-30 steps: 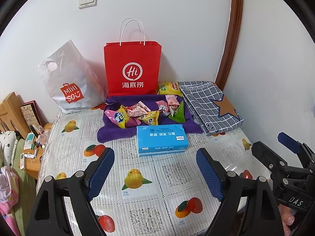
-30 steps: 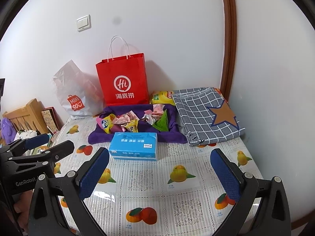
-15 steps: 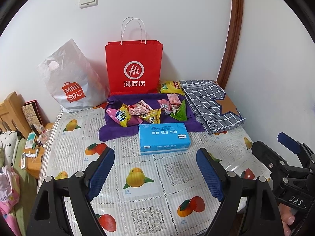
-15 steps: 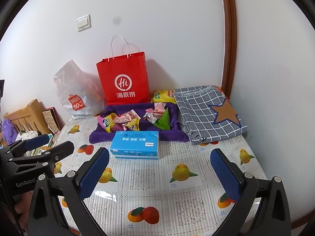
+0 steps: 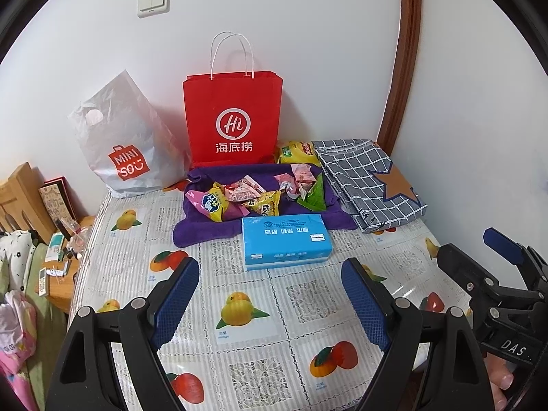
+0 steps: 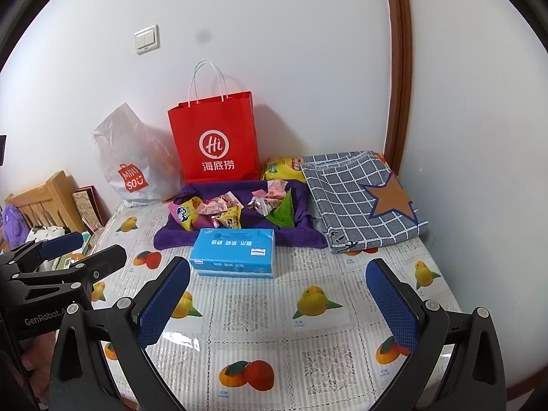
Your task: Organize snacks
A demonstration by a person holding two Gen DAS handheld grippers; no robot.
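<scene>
The snack packets (image 5: 255,195) lie in a loose heap on the purple cloth (image 5: 202,229) at the back of the table (image 5: 253,349), pink, yellow and green wrappers jumbled together, with a yellow bag (image 5: 296,152) just behind them against the wall. A blue tissue pack (image 5: 286,241) sits right in front of the cloth, a red paper bag (image 5: 233,120) stands behind it, and a folded checked cloth (image 5: 370,181) lies beside. Both the left gripper (image 5: 270,303) and the right gripper (image 6: 277,303) hover spread wide over the near tablecloth, holding nothing, well short of the heap. I'd judge this fits either a pile awaiting sorting or one already gathered; any pick would mean reaching past the tissue pack.
</scene>
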